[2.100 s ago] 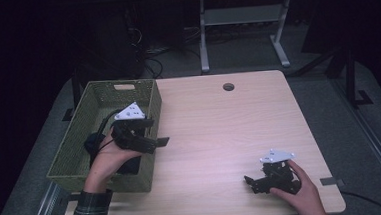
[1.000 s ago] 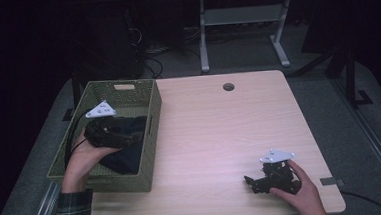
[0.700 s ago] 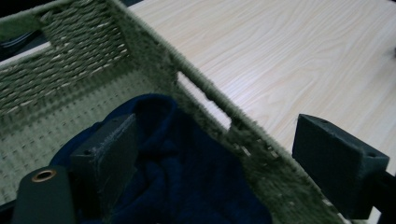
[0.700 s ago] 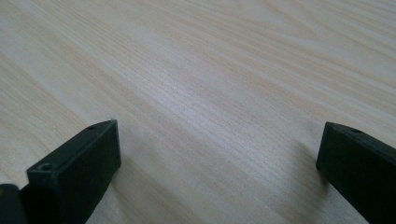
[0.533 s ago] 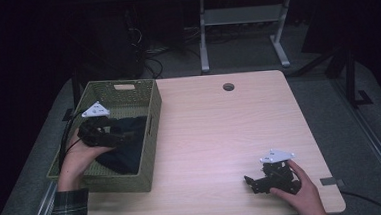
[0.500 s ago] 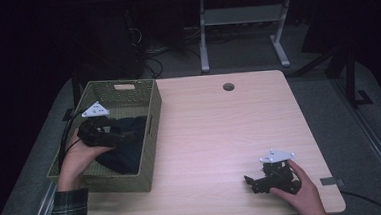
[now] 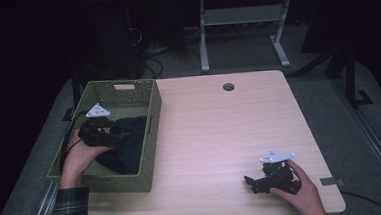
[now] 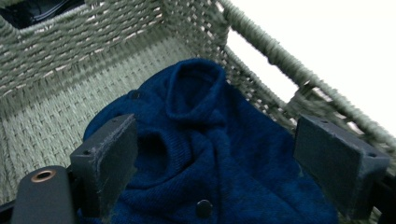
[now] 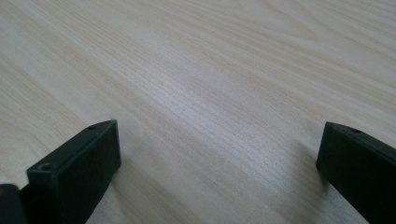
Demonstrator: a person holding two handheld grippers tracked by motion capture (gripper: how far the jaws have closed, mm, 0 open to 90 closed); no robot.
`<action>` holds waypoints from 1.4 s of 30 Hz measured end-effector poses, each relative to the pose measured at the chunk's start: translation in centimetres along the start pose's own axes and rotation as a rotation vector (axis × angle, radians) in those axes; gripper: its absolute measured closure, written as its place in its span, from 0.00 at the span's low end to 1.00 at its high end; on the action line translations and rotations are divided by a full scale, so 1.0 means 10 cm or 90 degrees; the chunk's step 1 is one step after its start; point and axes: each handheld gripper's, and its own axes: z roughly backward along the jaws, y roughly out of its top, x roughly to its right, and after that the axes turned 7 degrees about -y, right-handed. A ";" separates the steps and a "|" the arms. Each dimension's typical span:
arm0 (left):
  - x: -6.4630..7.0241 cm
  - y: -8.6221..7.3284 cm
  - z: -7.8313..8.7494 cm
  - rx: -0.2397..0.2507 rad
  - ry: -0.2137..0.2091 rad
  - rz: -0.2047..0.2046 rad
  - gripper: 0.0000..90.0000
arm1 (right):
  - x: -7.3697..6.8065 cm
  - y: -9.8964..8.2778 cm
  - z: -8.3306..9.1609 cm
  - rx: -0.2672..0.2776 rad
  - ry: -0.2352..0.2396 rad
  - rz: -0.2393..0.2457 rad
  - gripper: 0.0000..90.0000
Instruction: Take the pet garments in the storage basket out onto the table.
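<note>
Your left gripper (image 8: pixel 219 177) hovers with jaws wide apart and empty over the crumpled dark-blue knitted garment (image 8: pixel 210 154) in the green woven basket (image 7: pixel 127 91), at the counter's nine o'clock. It looks soft, light and floppy, so pinch a raised fold. Your right gripper (image 9: pixel 219 172) rests wide open and empty at five o'clock.

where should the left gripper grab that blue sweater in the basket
Probably the raised fold with the collar-like ridge at the middle of the blue sweater. It stands proud of the heap, so the open left gripper can come straight down from above and close across it. The woven basket walls block any sideways approach.
</note>
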 end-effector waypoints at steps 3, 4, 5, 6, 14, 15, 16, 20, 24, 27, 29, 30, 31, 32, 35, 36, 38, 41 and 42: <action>-0.02 -0.02 -0.05 -0.012 0.002 0.004 0.15 | 0.00 0.00 0.00 0.000 0.000 0.001 0.00; -0.03 -0.03 -0.07 -0.016 0.003 0.003 0.15 | 0.00 0.00 0.00 0.000 0.000 0.001 0.00; -0.04 -0.03 -0.09 -0.017 0.004 0.006 0.15 | 0.00 0.00 0.00 0.000 0.000 0.001 0.00; -0.04 -0.04 -0.10 -0.019 0.004 0.005 0.15 | 0.00 0.00 0.00 0.000 0.000 0.001 0.00; -0.07 -0.07 -0.24 -0.044 0.009 0.006 0.15 | 0.00 0.00 0.00 0.000 0.000 0.001 0.00; -0.07 -0.08 -0.28 -0.049 0.008 0.008 0.15 | 0.00 0.00 0.00 0.000 0.000 0.001 0.00; -0.07 -0.08 -0.28 -0.049 0.008 0.008 0.15 | 0.00 0.00 0.00 0.000 0.000 0.001 0.00; -0.07 -0.09 -0.35 -0.063 0.007 0.009 0.15 | 0.00 0.00 0.00 0.000 0.001 0.000 0.00; -0.06 -0.10 -0.42 -0.084 0.009 0.004 0.14 | 0.00 0.00 0.00 0.000 0.001 0.000 0.00; -0.06 -0.10 -0.46 -0.096 0.006 0.004 0.14 | 0.00 0.00 0.00 -0.001 0.001 0.000 0.00; -0.06 -0.11 -0.49 -0.104 0.009 0.004 0.14 | 0.00 0.00 0.00 0.000 0.001 0.000 0.00; -0.06 -0.11 -0.50 -0.111 0.010 0.005 0.14 | 0.00 0.00 0.00 0.000 0.001 0.000 0.00; -0.07 -0.12 -0.52 -0.117 0.012 0.006 0.14 | 0.00 0.00 0.00 -0.002 0.002 -0.003 0.00; -0.07 -0.12 -0.53 -0.125 0.015 0.005 0.14 | 0.00 0.00 0.00 -0.002 0.002 -0.002 0.00; -0.09 -0.15 -0.58 -0.147 0.021 0.008 0.14 | 0.00 0.00 0.00 -0.002 0.001 -0.002 0.00; -0.10 -0.16 -0.60 -0.148 0.014 0.013 0.14 | 0.00 0.00 0.00 -0.002 0.002 -0.002 0.00; -0.11 -0.18 -0.62 -0.155 0.007 0.023 0.15 | 0.00 0.00 0.00 -0.002 0.001 -0.002 0.00; -0.11 -0.19 -0.62 -0.154 0.004 0.031 0.15 | 0.00 0.00 0.00 -0.002 0.001 -0.002 0.00; -0.11 -0.20 -0.63 -0.155 0.002 0.037 0.15 | 0.00 0.00 0.00 -0.002 0.001 -0.002 0.00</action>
